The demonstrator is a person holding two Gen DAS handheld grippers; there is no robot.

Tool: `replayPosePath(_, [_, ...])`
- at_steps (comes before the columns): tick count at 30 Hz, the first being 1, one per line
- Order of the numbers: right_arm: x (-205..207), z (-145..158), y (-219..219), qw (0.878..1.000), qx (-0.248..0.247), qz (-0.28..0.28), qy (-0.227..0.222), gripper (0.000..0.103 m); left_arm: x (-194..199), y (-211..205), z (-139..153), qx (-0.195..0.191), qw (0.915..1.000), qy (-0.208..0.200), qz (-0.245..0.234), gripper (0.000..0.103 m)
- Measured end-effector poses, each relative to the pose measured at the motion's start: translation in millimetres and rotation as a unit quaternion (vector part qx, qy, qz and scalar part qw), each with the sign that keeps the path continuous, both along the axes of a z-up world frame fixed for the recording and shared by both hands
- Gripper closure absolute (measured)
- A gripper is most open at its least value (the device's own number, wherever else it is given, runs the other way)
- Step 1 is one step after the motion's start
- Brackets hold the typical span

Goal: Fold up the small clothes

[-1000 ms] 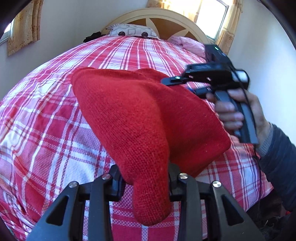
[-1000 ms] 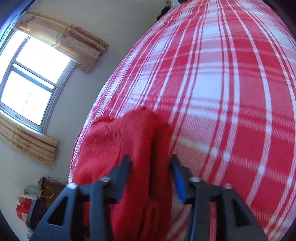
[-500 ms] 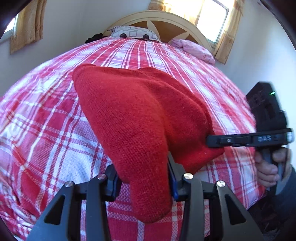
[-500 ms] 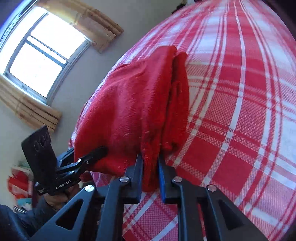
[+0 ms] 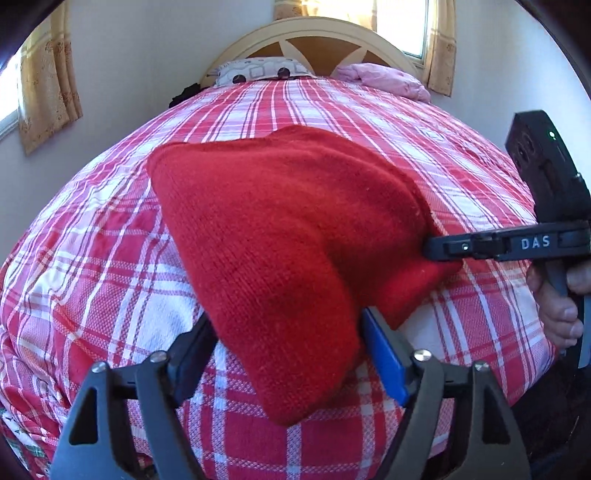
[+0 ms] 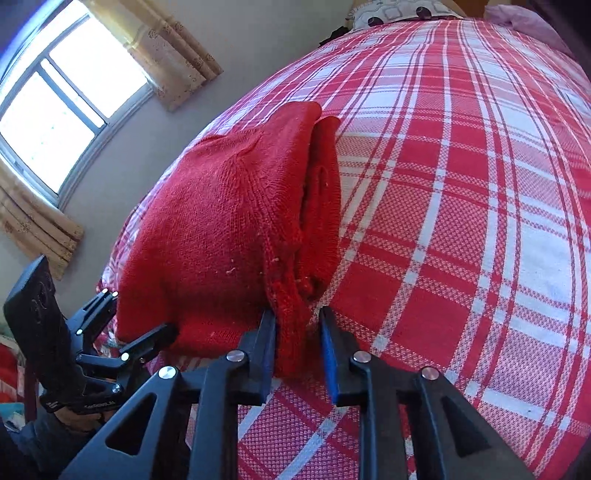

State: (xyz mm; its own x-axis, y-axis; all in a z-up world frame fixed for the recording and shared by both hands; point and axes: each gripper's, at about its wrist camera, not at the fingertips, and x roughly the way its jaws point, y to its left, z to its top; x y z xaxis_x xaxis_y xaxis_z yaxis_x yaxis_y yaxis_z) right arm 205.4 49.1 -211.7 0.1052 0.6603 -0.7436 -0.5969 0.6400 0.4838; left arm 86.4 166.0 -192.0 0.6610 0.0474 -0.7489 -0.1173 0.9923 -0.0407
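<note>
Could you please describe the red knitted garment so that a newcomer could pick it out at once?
On the bed with the red and white checked cover, near its foot, lies the red knitted garment, folded over. It is the only plain red knit on the checks; the pillows by the headboard are pale.

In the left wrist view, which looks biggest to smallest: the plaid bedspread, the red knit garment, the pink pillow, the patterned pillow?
1. plaid bedspread
2. red knit garment
3. pink pillow and patterned pillow: they look alike, both small and far off at the headboard, so no ranking between them.

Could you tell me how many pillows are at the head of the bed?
2: a patterned pillow left of centre against the headboard, a pink pillow to its right; others may be hidden.
</note>
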Motion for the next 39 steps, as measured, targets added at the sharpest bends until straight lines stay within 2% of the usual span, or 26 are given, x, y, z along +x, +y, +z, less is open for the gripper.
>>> replayPosePath(3, [-9, 5, -20, 0.999, 0.01, -0.041, -0.003, 0.064, -7, 3, 3, -0.002, 1.0, -0.002, 0.004, 0.016])
replayPosePath(5, [-18, 13, -29, 0.998, -0.001, -0.06, -0.023, 0.052, -15, -1, 10, 0.019, 0.9998, -0.007, 0.001, 0.016])
replayPosePath(7, [-33, 29, -39, 0.996, -0.01, -0.073, -0.057, 0.051, -23, -4, 18, 0.035, 0.9993, -0.017, 0.0, 0.016])
replayPosePath(9, [-46, 44, -47, 0.993, -0.011, -0.081, -0.083, 0.049, -29, -4, 30, 0.033, 0.999, -0.03, -0.002, 0.011])
replayPosePath(11, [-65, 65, -52, 0.989, -0.008, -0.089, -0.121, 0.042, -36, -5, 45, 0.03, 0.9982, -0.052, -0.003, 0.008])
replayPosePath(13, [-80, 86, -51, 0.984, -0.003, -0.089, -0.156, 0.04, -43, -8, 62, 0.033, 0.9965, -0.077, -0.005, 0.006])
replayPosePath(17, [-120, 128, -55, 0.966, 0.009, -0.089, -0.241, 0.038, -59, -13, 94, 0.038, 0.9915, -0.124, -0.006, 0.002])
replayPosePath(23, [-152, 162, -62, 0.94, 0.016, -0.104, -0.324, 0.034, -68, -13, 126, 0.044, 0.985, -0.167, 0.001, 0.001])
replayPosePath(26, [-157, 169, -68, 0.934, 0.024, -0.113, -0.337, 0.031, -75, -13, 133, 0.047, 0.9824, -0.181, 0.002, 0.0])
replayPosePath(39, [-172, 176, -76, 0.931, 0.032, -0.123, -0.342, 0.031, -76, -16, 132, 0.053, 0.982, -0.181, 0.004, 0.0])
